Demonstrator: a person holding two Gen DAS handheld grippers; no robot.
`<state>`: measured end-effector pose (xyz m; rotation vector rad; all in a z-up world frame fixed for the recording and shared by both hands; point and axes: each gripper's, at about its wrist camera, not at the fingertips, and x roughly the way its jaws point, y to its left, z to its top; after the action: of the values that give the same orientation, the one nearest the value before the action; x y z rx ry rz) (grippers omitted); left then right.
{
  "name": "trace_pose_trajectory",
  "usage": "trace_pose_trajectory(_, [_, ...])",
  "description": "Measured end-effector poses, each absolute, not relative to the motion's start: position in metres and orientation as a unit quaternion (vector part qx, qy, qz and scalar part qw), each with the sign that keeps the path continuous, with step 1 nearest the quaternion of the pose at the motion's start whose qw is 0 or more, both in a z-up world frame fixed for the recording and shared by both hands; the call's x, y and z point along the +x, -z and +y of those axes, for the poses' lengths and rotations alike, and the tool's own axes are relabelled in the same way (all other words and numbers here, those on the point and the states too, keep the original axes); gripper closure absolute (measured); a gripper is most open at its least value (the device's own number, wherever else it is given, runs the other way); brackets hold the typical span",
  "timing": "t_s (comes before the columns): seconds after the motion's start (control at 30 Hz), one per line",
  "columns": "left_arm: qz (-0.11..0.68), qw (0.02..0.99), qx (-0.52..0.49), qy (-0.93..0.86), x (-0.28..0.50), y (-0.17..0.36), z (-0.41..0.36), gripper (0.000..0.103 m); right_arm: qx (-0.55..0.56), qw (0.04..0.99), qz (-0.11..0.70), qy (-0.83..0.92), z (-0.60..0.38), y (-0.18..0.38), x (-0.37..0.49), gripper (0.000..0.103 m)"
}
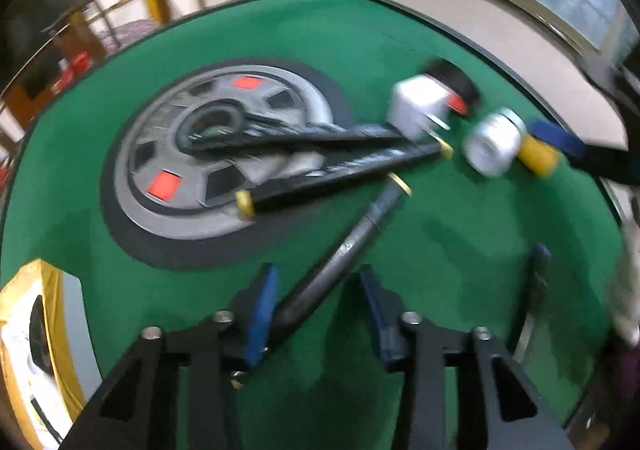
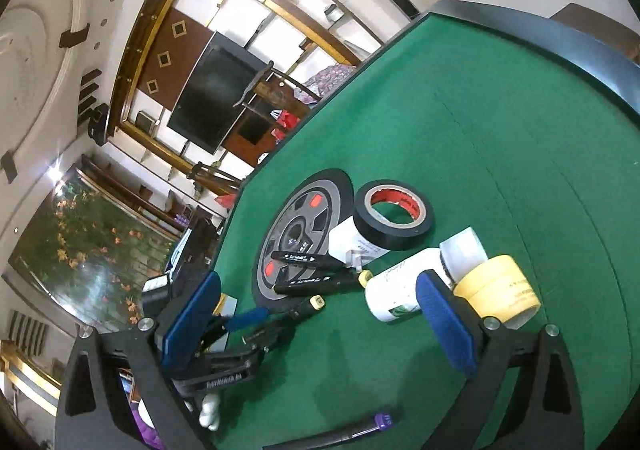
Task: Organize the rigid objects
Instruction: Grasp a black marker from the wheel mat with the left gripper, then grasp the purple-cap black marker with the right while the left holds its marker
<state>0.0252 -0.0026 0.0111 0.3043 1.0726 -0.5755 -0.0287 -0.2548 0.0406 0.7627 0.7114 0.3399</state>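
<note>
On a green-topped table (image 2: 500, 138), the left gripper (image 1: 316, 304) has its blue pads on either side of a black marker (image 1: 340, 254) with a yellow cap; the blur leaves it unclear whether the pads actually pinch the barrel. The marker points away toward the middle of the table, its capped end just short of two more black markers (image 2: 320, 282) that lie across the grey wheel-shaped centre plate (image 2: 296, 234).

The right gripper (image 2: 320, 322) hangs with its fingers spread wide and nothing between them. Just beyond its right pad a white bottle (image 2: 400, 286) lies on its side, touching a yellow roll of tape (image 2: 500, 290). Behind them stands a black roll of tape (image 2: 394, 216), beside a white plug adapter (image 2: 356, 246) near the rim of the centre plate. A purple-capped marker (image 2: 360, 428) lies alone at the near edge of the table, well apart from the rest.
</note>
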Motion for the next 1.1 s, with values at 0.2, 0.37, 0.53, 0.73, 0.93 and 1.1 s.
trace_pose_trajectory(0.2, [0.485, 0.808, 0.164, 0.29, -0.005, -0.018, -0.015, 0.07, 0.367, 0.852, 0.333, -0.168, -0.26, -0.046, -0.03, 0.005])
trace_pose_trajectory(0.37, [0.471, 0.823, 0.18, 0.261, -0.003, -0.012, -0.04, 0.068, 0.377, 0.847, 0.333, -0.171, -0.262, -0.046, -0.027, 0.005])
trace_pose_trajectory(0.53, [0.493, 0.835, 0.108, 0.221, -0.014, -0.013, -0.024, 0.09, 0.382, 0.836, 0.355, -0.171, -0.259, -0.035, -0.02, 0.005])
trace_pose_trajectory(0.73, [0.449, 0.873, 0.038, 0.187, -0.047, -0.043, 0.008, 0.089, 0.394, 0.814, 0.377, -0.2, -0.252, -0.023, -0.012, 0.005])
trace_pose_trajectory(0.93, [0.415, 0.89, 0.007, 0.188, -0.078, -0.071, 0.033, 0.089, 0.319, 0.86, 0.358, -0.175, -0.238, -0.04, -0.024, 0.005])
trace_pose_trajectory(1.1, [0.388, 0.898, -0.021, 0.207, -0.101, -0.086, 0.064, 0.089, 0.201, 0.908, 0.346, -0.123, -0.209, -0.059, -0.036, 0.005])
